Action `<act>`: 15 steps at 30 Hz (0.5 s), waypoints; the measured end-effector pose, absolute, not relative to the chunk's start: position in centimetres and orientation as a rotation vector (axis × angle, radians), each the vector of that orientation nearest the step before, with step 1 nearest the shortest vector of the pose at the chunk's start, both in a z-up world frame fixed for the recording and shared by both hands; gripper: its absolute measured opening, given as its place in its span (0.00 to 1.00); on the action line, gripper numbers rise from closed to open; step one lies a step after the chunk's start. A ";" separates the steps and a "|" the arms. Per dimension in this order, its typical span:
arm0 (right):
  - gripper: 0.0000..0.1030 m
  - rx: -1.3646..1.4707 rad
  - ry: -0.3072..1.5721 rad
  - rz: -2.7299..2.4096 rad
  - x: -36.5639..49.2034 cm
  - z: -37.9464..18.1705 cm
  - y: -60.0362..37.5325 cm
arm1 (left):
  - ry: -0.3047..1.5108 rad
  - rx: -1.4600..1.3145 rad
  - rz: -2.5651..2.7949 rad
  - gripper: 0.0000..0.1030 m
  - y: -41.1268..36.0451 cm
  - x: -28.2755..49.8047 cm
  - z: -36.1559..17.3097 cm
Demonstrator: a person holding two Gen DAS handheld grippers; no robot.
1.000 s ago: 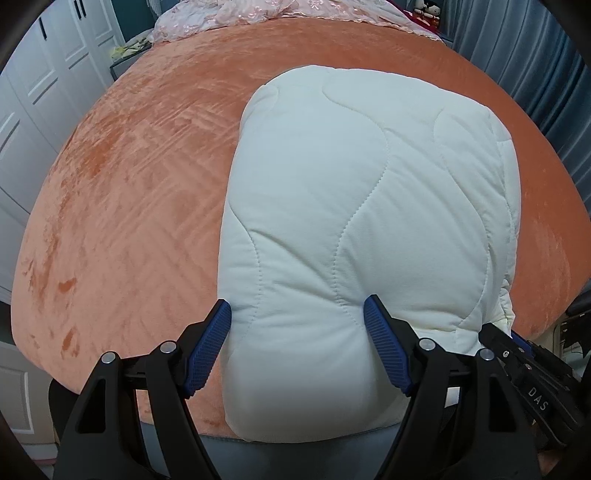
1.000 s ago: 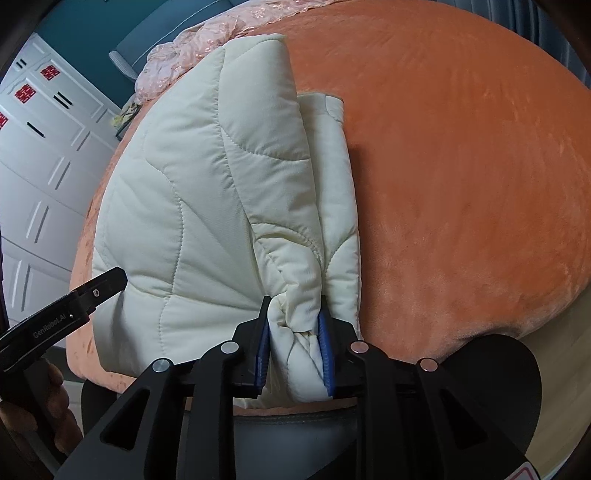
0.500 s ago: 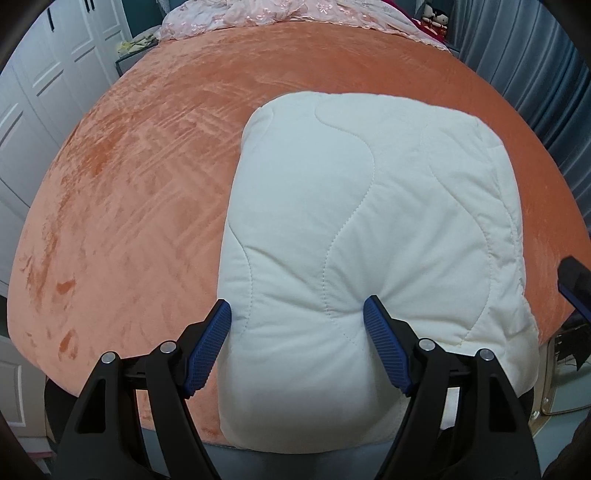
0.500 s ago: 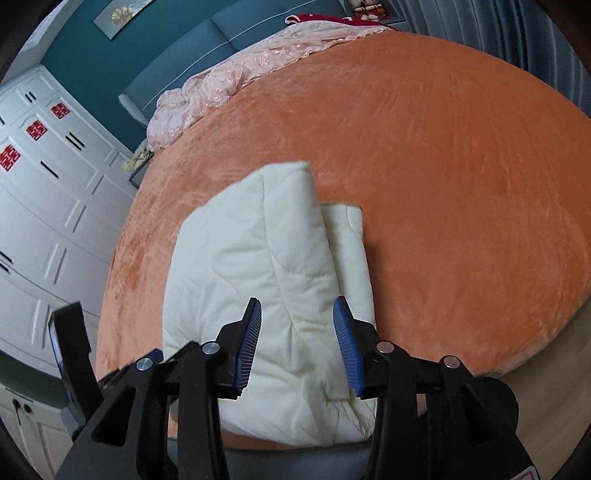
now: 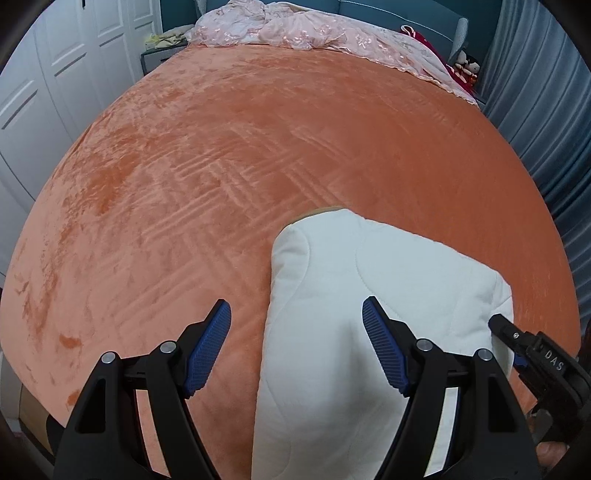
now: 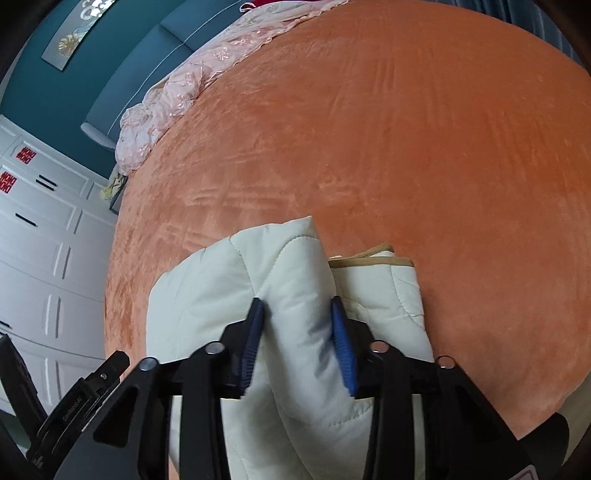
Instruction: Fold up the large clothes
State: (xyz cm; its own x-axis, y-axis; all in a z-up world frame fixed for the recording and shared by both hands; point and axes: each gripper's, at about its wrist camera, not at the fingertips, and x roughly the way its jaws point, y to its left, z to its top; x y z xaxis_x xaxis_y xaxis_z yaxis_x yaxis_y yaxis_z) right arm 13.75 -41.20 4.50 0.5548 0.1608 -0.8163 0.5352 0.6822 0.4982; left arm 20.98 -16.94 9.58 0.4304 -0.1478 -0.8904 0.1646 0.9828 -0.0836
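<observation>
A folded cream quilted garment (image 5: 376, 295) lies at the near edge of the orange bed (image 5: 258, 147). My left gripper (image 5: 295, 332) is open above its left part, the jaws wide apart and touching nothing. In the right wrist view the garment (image 6: 221, 295) shows a raised fold, with a tan-trimmed edge (image 6: 373, 258) beside it. My right gripper (image 6: 295, 321) has its jaws either side of that fold, partly closed; whether the pads press the cloth is unclear. The right gripper also shows at the right edge of the left wrist view (image 5: 532, 347).
A pink lacy blanket (image 5: 314, 29) is bunched at the bed's far end. White wardrobe doors (image 5: 44, 92) stand to the left, grey-blue curtains (image 5: 554, 110) to the right. A teal headboard wall (image 6: 74, 74) is behind the bed.
Both grippers have pulled back toward the bed's near edge, so the garment looks smaller. The right gripper let go of the fold, opened, then narrowed around it again.
</observation>
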 end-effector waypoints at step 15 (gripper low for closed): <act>0.15 0.675 0.992 -0.320 13.7 -2.3 -42.5 | 1.130 0.118 -0.194 0.81 -23.1 22.0 2.2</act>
State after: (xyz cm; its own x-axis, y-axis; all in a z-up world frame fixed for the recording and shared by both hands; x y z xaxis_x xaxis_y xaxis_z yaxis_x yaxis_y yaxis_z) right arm 13.67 -42.47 -2.30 0.5234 0.0496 -0.8507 0.5380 0.7550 0.3750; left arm 21.99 -23.14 2.16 0.4121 -0.0945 -0.9062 0.2136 0.9769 -0.0047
